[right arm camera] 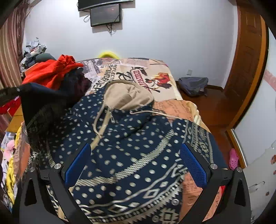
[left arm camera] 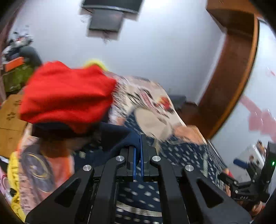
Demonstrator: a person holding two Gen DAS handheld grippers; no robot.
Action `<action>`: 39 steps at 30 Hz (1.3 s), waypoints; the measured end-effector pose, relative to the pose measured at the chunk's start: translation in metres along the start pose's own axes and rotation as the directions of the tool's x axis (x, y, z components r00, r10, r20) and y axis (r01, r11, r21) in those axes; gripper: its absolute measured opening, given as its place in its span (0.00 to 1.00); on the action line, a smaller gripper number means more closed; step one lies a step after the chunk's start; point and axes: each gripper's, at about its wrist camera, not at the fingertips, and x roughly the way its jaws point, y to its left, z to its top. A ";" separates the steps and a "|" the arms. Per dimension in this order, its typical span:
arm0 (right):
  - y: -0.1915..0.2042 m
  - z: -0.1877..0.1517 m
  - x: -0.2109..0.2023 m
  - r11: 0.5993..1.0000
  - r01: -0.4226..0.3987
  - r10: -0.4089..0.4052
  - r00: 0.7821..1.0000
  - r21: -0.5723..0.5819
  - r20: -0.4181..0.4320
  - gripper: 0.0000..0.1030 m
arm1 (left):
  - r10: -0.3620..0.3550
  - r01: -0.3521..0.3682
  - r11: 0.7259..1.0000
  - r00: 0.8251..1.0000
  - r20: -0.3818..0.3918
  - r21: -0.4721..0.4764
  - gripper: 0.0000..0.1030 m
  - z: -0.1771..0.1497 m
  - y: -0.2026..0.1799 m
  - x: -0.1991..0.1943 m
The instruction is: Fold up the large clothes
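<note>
The left gripper [left arm camera: 138, 148] is clamped on the hoodie [right arm camera: 124, 155], which lies under the spread right gripper [right arm camera: 136, 163].

One navy patterned hooded sweater [right arm camera: 131, 146] with a beige hood is counted at frame centre, one red garment [right arm camera: 51, 72] at upper left, two dark wall screens [right arm camera: 105, 14] at top, one grey backpack [right arm camera: 193, 85] at right.

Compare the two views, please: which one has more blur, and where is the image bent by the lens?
Left wrist view: heavy motion blur smears the red garment, the wall screen and the printed bedspread; only the left gripper stays sharp. Right wrist view: much clearer, slight blur on the patterned hoodie. Both are fisheye: the wooden door frame curves, corners are dark.
</note>
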 end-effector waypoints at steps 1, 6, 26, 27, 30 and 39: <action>-0.003 -0.002 0.000 1.000 0.003 -0.003 1.000 0.003 -0.004 1.00 | -0.015 0.016 1.000 1.000 -0.026 0.004 0.03 -0.005 -0.005 0.007; -0.016 -0.010 0.001 1.000 -0.003 0.003 0.999 0.017 -0.034 1.00 | -0.063 0.069 0.997 0.975 -0.211 0.023 0.03 -0.044 -0.039 0.052; 0.012 0.002 -0.002 0.998 -0.054 0.053 0.998 -0.039 -0.019 1.00 | -0.005 0.034 0.996 0.952 -0.305 0.088 0.47 -0.076 -0.031 0.025; 0.016 0.004 -0.002 0.997 -0.057 0.057 0.998 -0.046 -0.016 1.00 | 0.011 0.016 0.995 0.961 -0.278 0.094 0.49 -0.071 -0.026 0.016; 0.030 0.013 -0.001 0.994 -0.071 0.071 0.997 -0.079 -0.003 1.00 | 0.056 -0.038 0.995 0.977 -0.205 0.093 0.59 -0.057 -0.011 -0.006; 0.092 0.041 0.009 0.958 -0.190 0.192 0.981 -0.217 -0.011 1.00 | 0.213 -0.213 0.977 0.970 -0.115 0.018 0.63 -0.048 0.064 -0.044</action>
